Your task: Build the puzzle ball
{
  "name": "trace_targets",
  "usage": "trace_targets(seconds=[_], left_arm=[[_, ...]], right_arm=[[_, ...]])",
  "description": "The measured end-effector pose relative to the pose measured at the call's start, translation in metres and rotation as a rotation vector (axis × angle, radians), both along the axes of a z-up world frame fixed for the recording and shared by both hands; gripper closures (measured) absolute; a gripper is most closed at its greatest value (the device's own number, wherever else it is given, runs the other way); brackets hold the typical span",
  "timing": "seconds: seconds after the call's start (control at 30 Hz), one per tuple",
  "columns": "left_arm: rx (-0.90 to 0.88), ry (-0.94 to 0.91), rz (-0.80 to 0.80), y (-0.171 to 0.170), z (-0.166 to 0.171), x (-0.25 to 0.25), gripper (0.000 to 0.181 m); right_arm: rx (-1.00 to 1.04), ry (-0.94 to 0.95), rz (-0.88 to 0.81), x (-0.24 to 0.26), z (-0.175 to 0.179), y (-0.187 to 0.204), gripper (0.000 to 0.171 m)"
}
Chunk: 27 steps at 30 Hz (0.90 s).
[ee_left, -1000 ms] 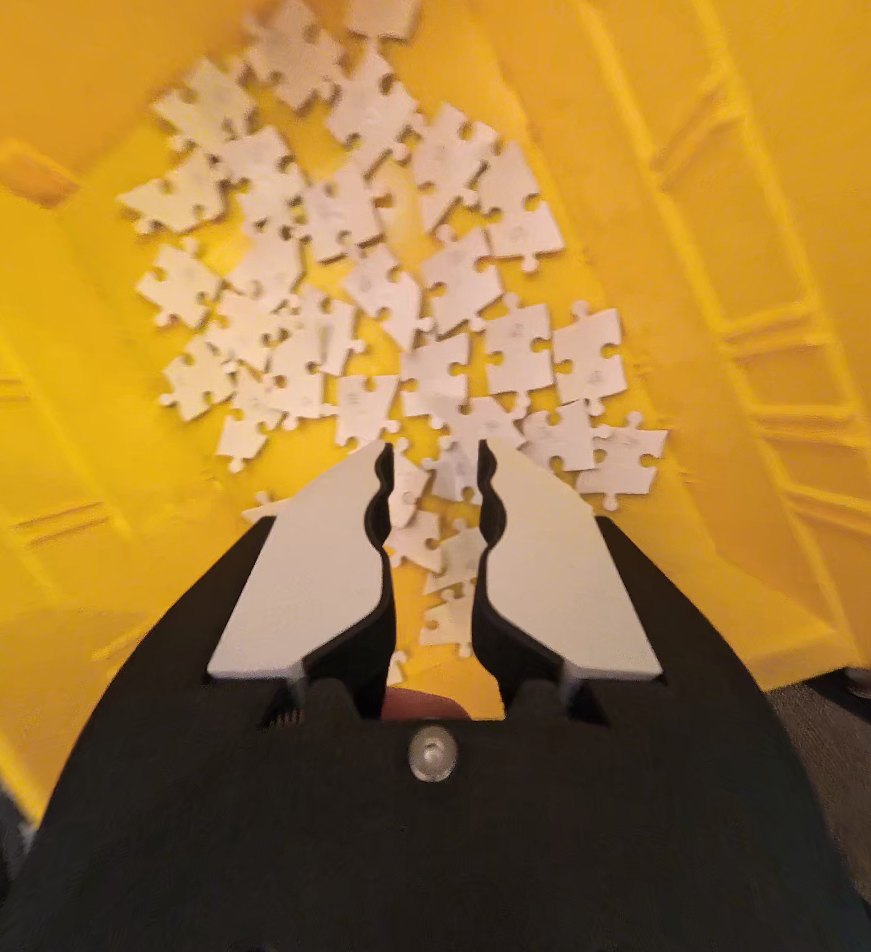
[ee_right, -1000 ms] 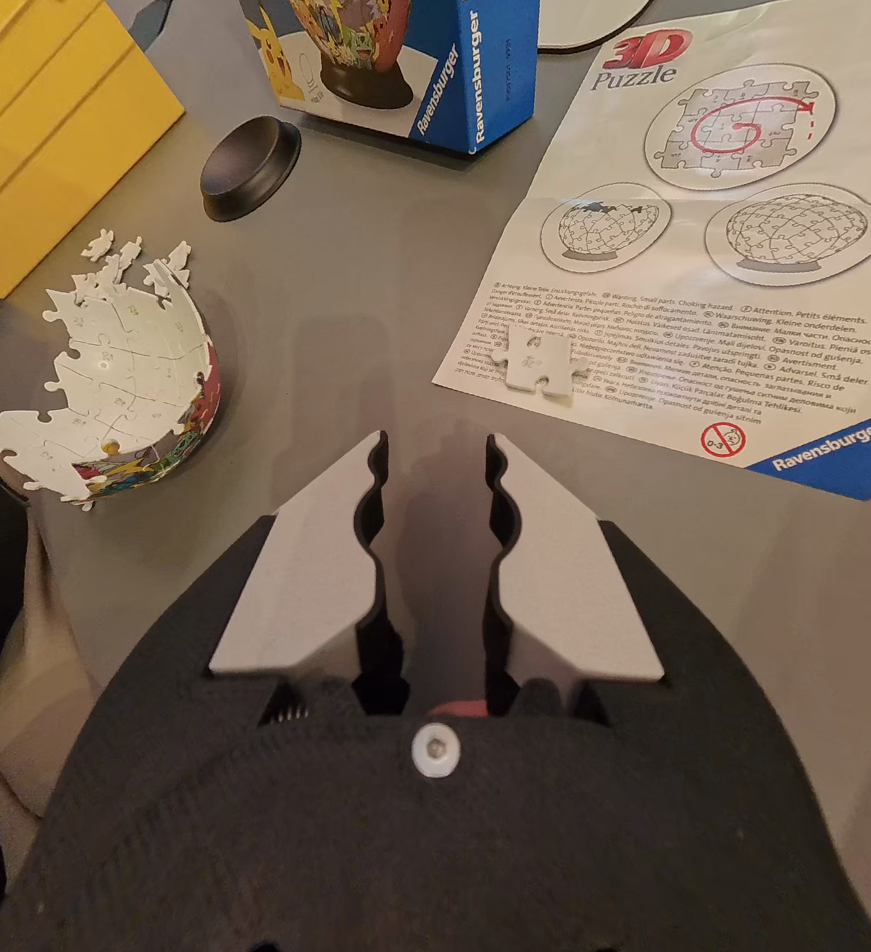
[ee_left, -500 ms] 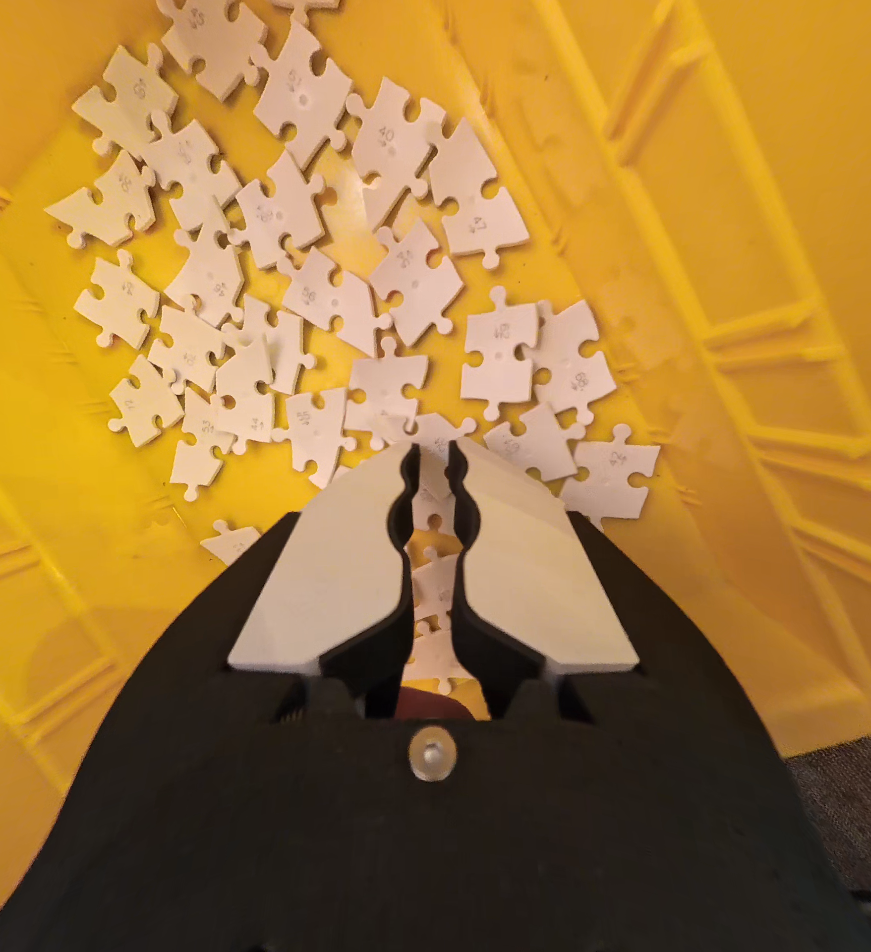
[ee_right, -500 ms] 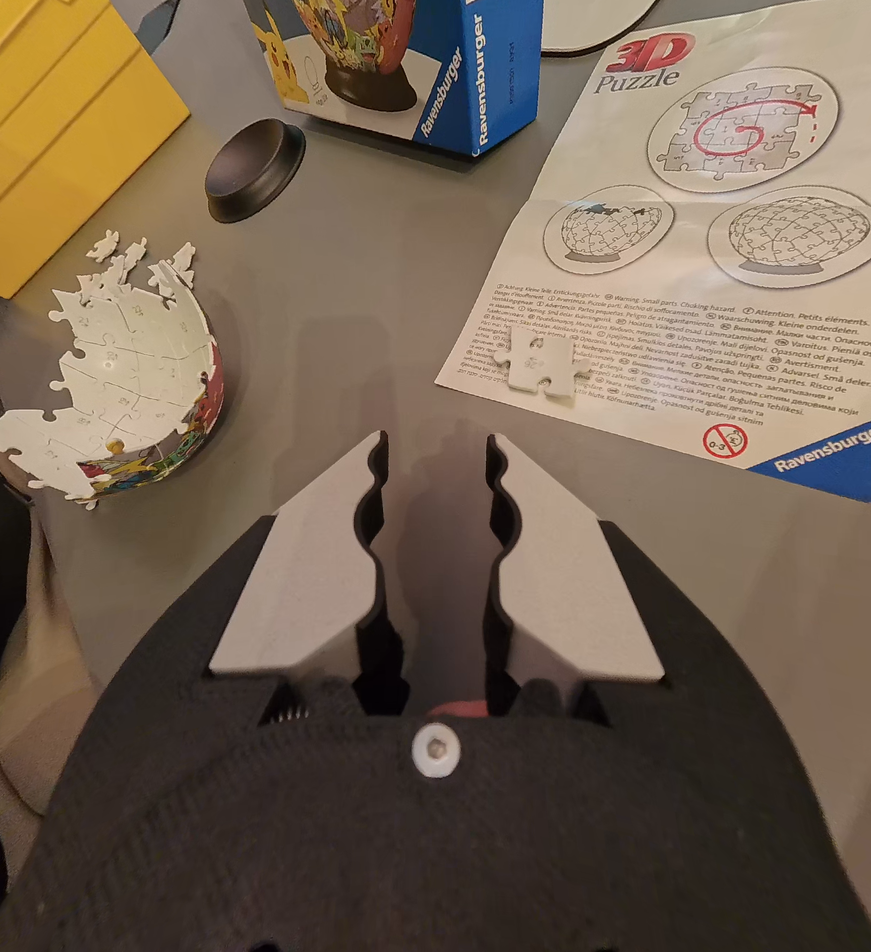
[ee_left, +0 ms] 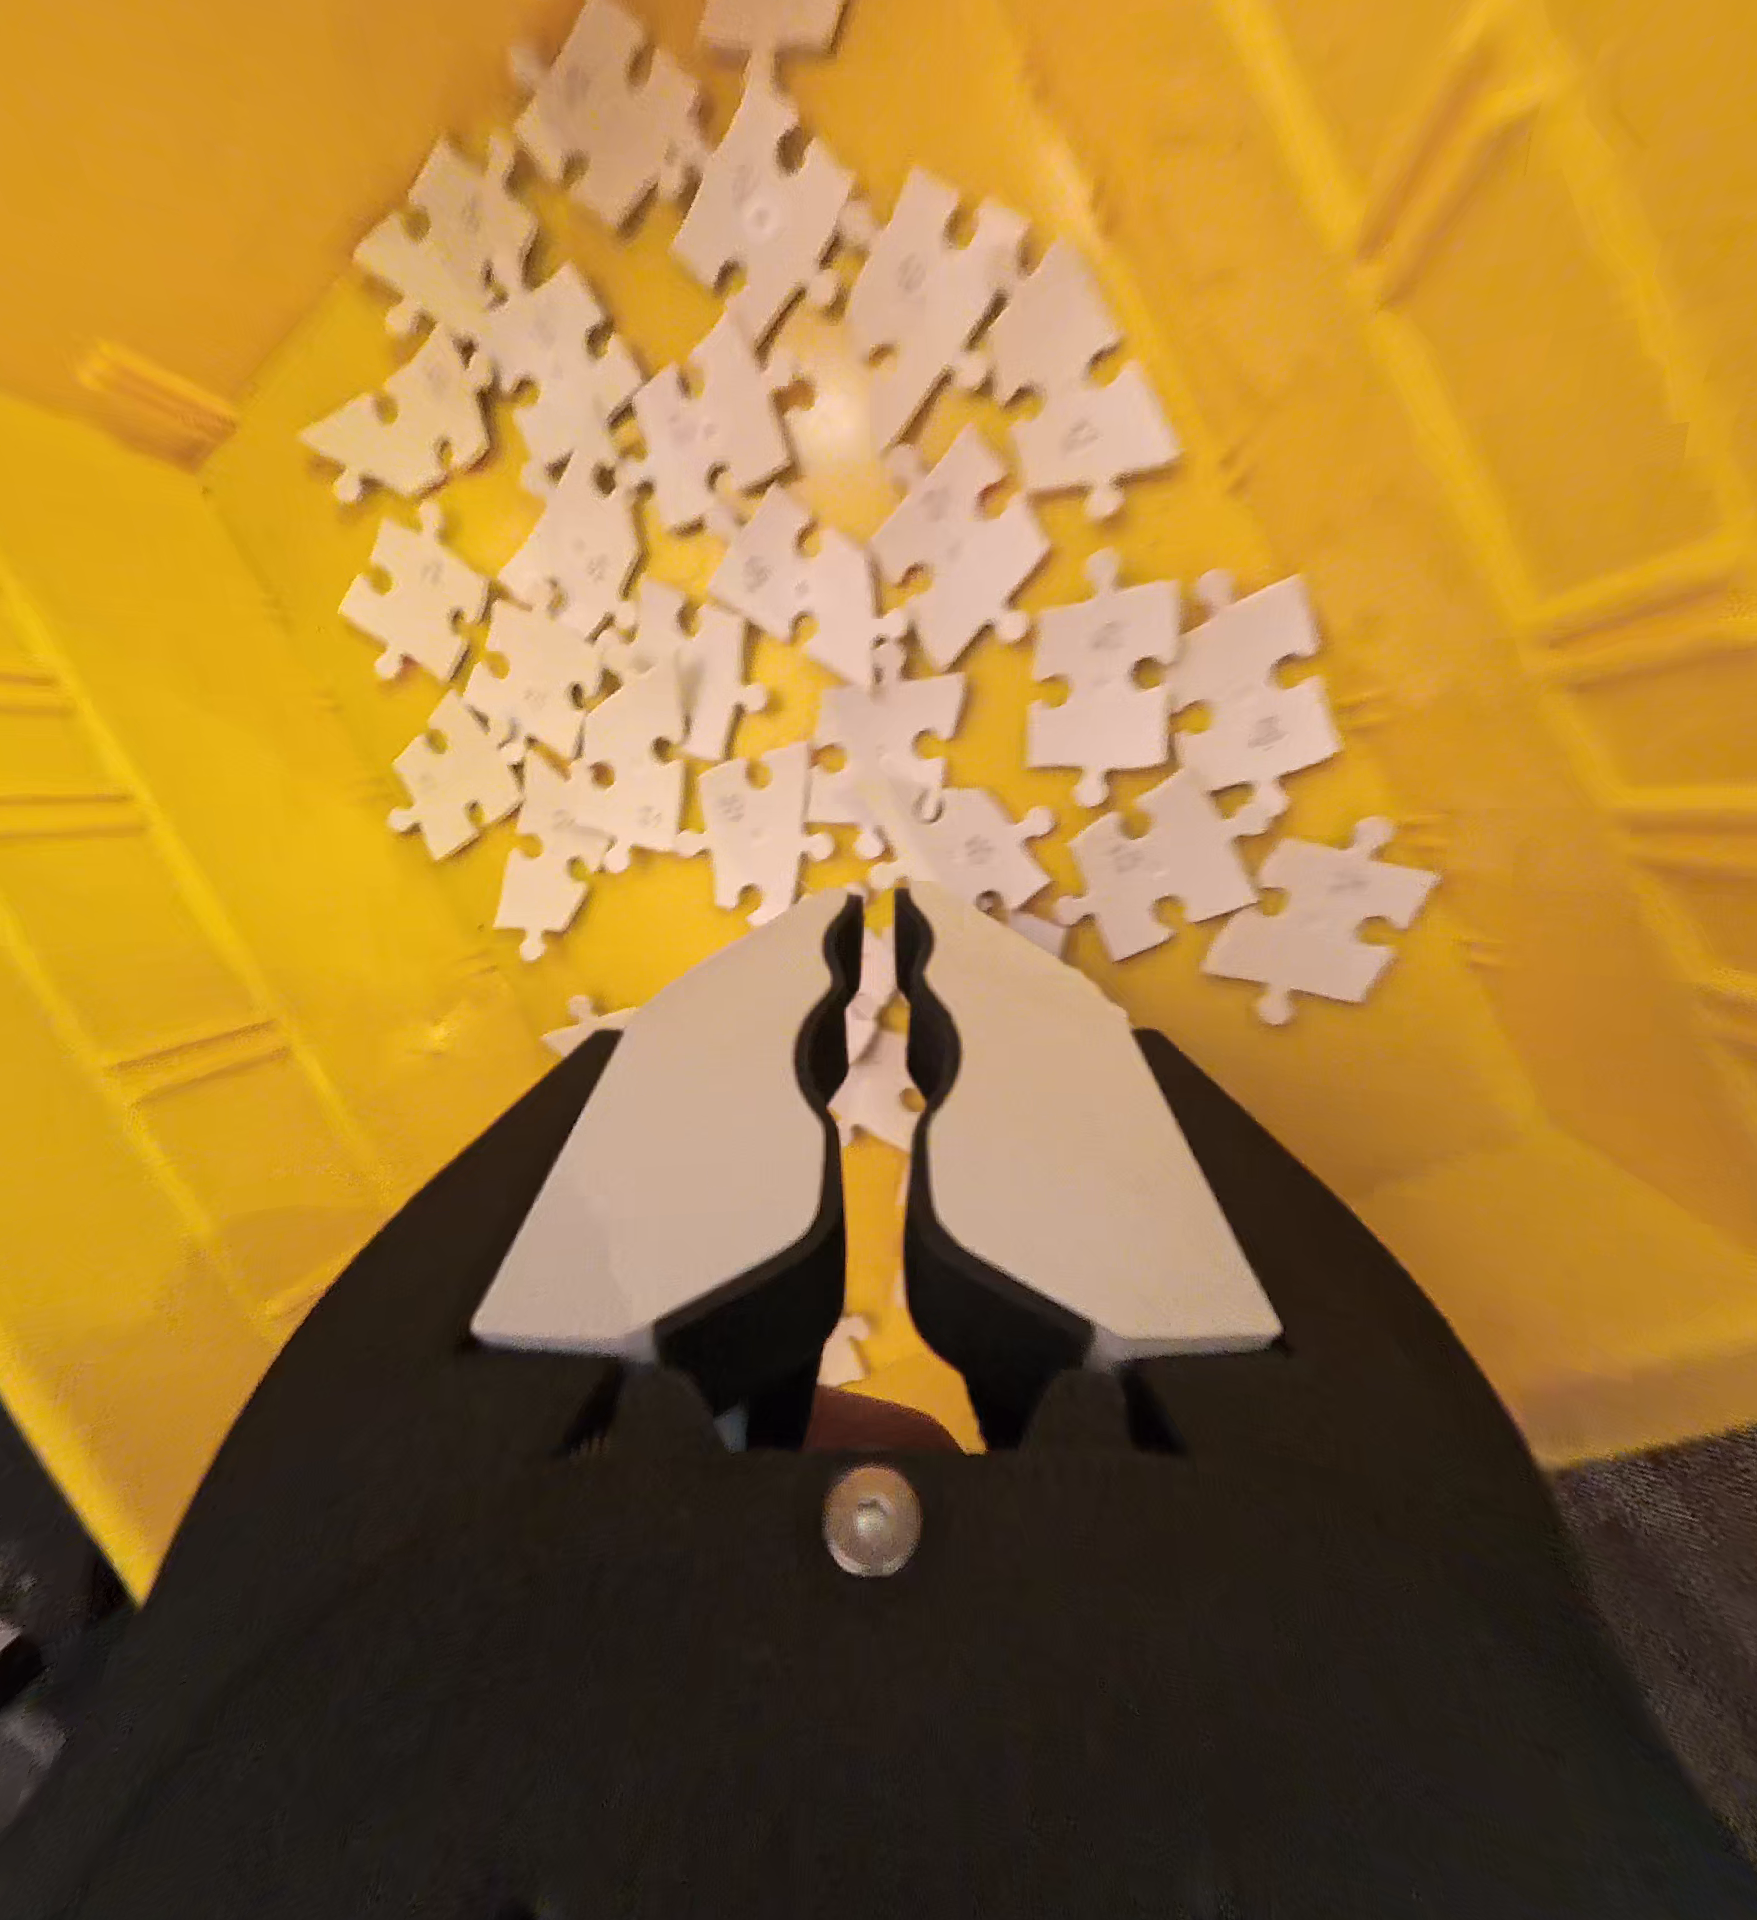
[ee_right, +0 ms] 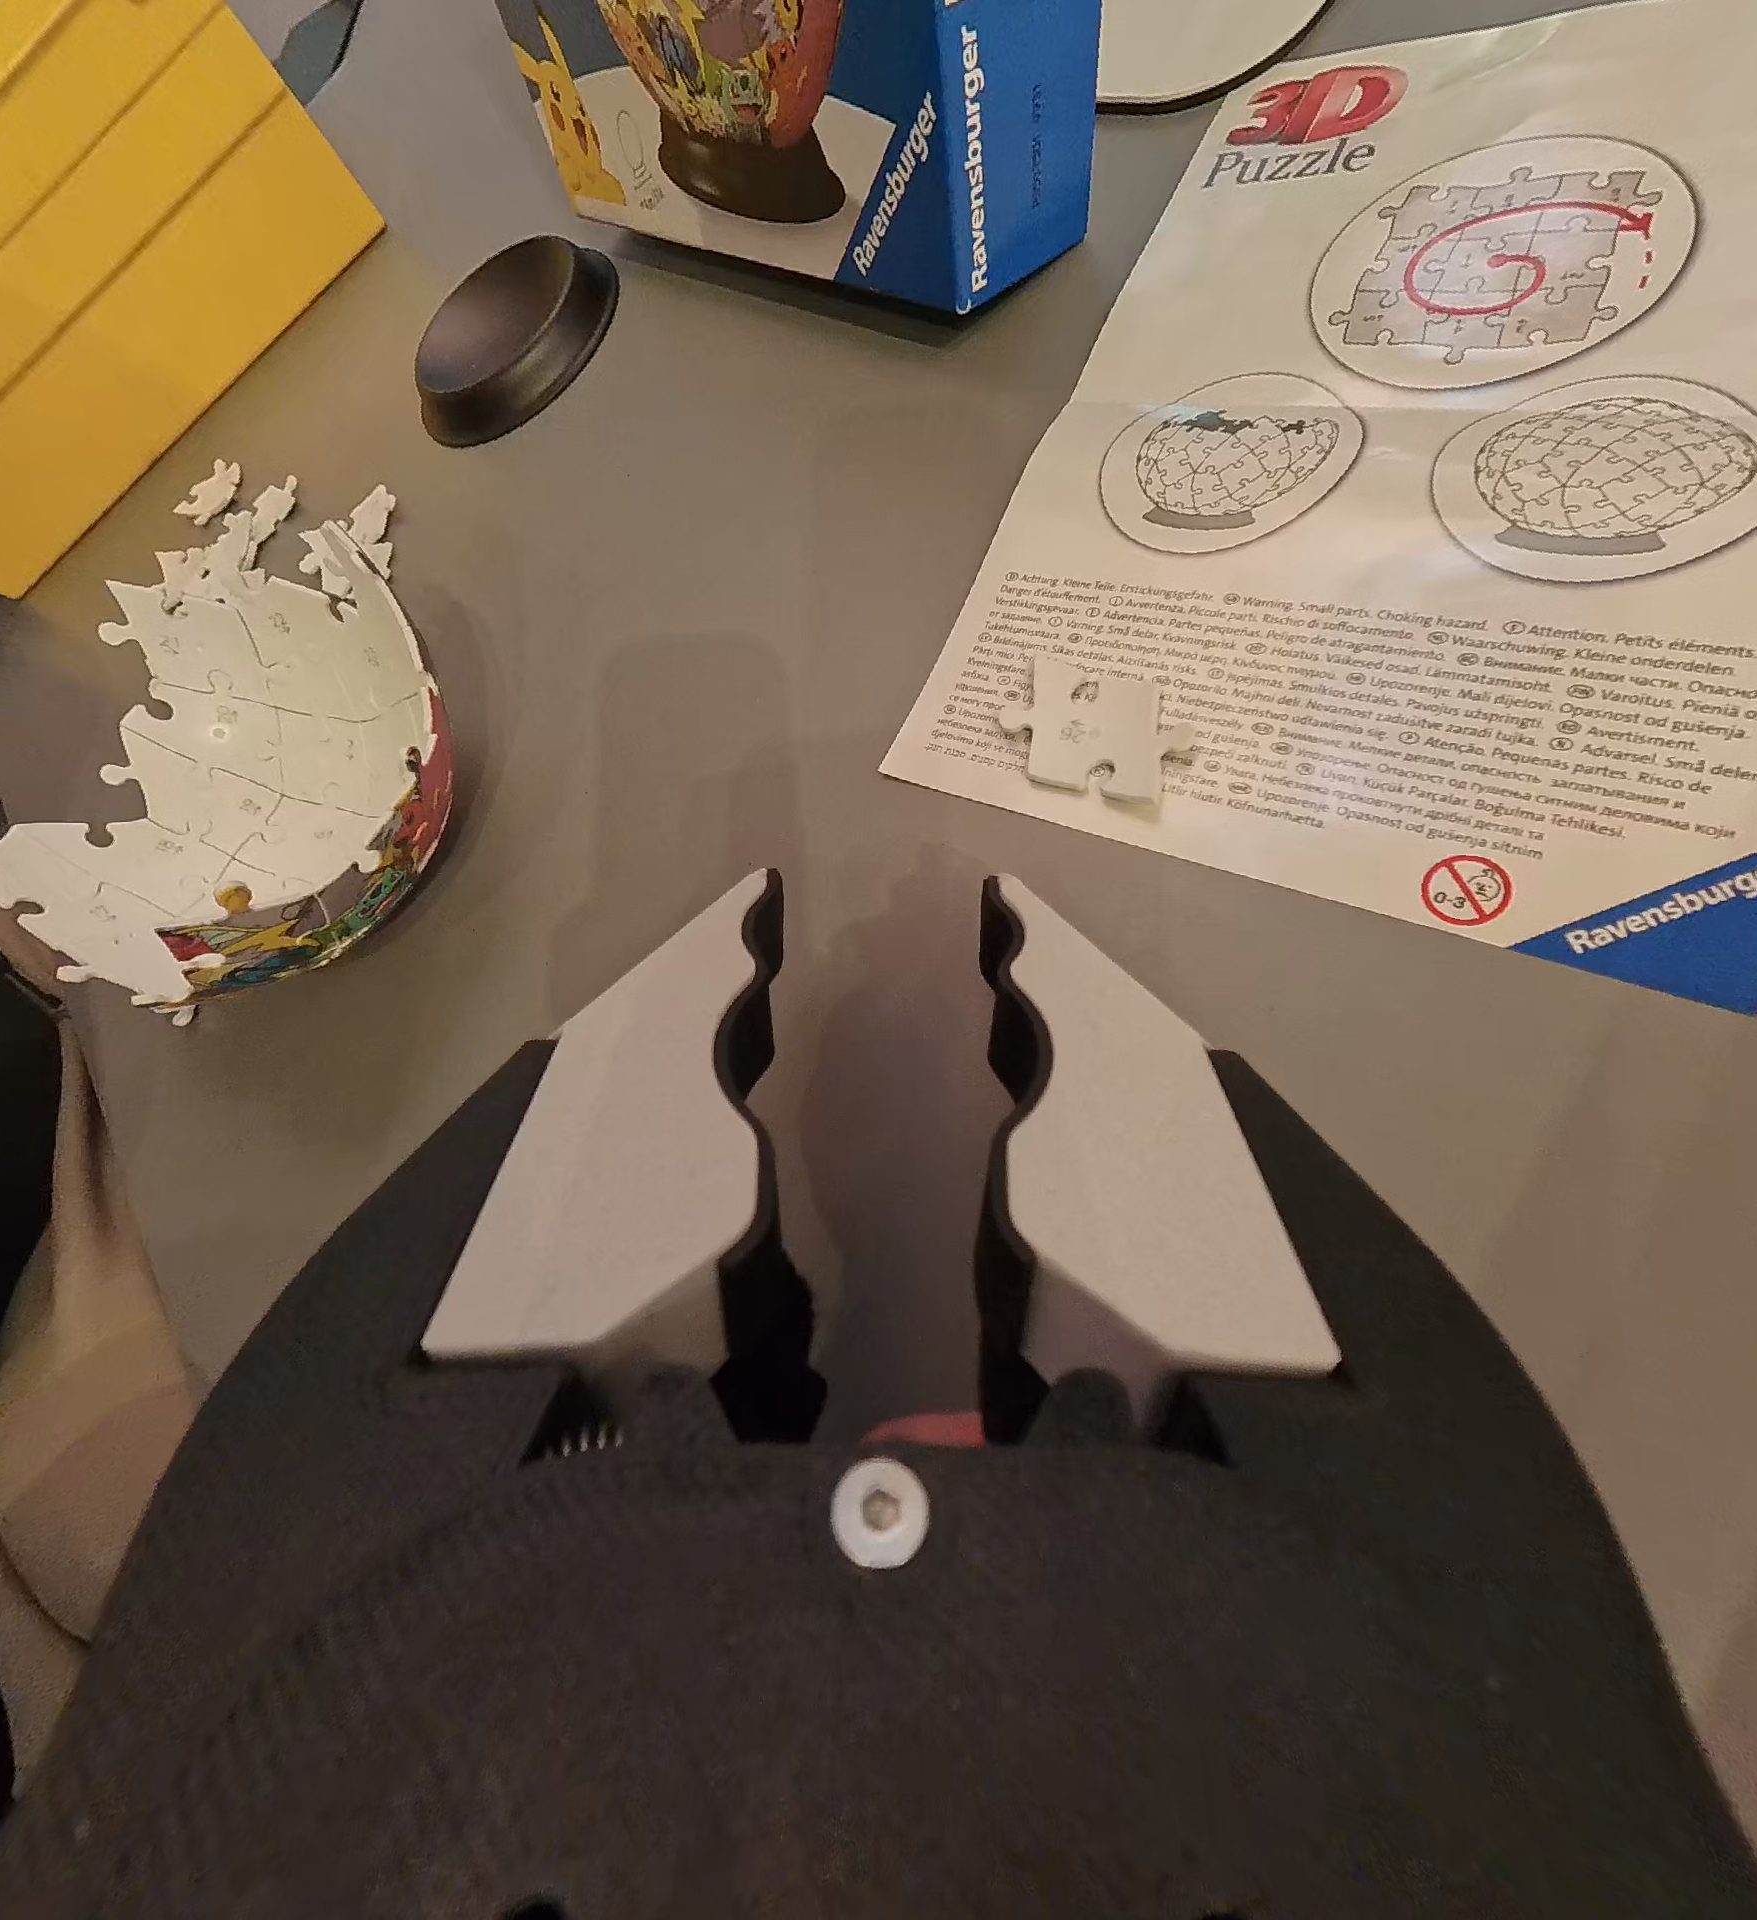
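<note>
The left tool [ee_left: 878,906] has its jaws nearly closed, a narrow gap between; the right tool [ee_right: 881,883] gapes wide.

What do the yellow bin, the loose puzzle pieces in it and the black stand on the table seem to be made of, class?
Yellow bin: moulded plastic, judging by its ribbed, faintly glossy walls.
Loose puzzle pieces: probably matte white plastic or stiff card; the blur leaves it open.
Black stand: likely smooth plastic with a dull sheen.
</note>
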<state>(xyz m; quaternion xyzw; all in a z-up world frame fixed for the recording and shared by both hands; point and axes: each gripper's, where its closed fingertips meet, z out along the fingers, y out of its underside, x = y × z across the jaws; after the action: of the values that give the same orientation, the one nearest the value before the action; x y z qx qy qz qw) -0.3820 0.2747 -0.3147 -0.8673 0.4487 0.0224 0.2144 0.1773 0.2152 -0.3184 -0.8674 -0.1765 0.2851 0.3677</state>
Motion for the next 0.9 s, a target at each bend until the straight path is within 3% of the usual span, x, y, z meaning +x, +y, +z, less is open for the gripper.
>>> trace_targets(seconds=[0.17,0.4,0.57,0.9], left_arm=[[-0.056,0.027,-0.014,-0.01,-0.017,0.003,0.173],[-0.003,0.173,0.11,0.008,-0.015,-0.037,0.173],[0.038,0.148,0.168,0.014,-0.006,-0.044,0.172],[-0.05,0.16,0.076,0.001,-0.02,-0.032,0.175]], right_arm=[[-0.001,0.001,0.002,0.0,0.0,0.0,0.135],[0.001,0.004,0.003,0.0,0.0,0.0,0.135],[0.001,0.004,0.003,0.0,0.0,0.0,0.135],[0.0,-0.002,0.005,-0.001,0.0,-0.001,0.135]])
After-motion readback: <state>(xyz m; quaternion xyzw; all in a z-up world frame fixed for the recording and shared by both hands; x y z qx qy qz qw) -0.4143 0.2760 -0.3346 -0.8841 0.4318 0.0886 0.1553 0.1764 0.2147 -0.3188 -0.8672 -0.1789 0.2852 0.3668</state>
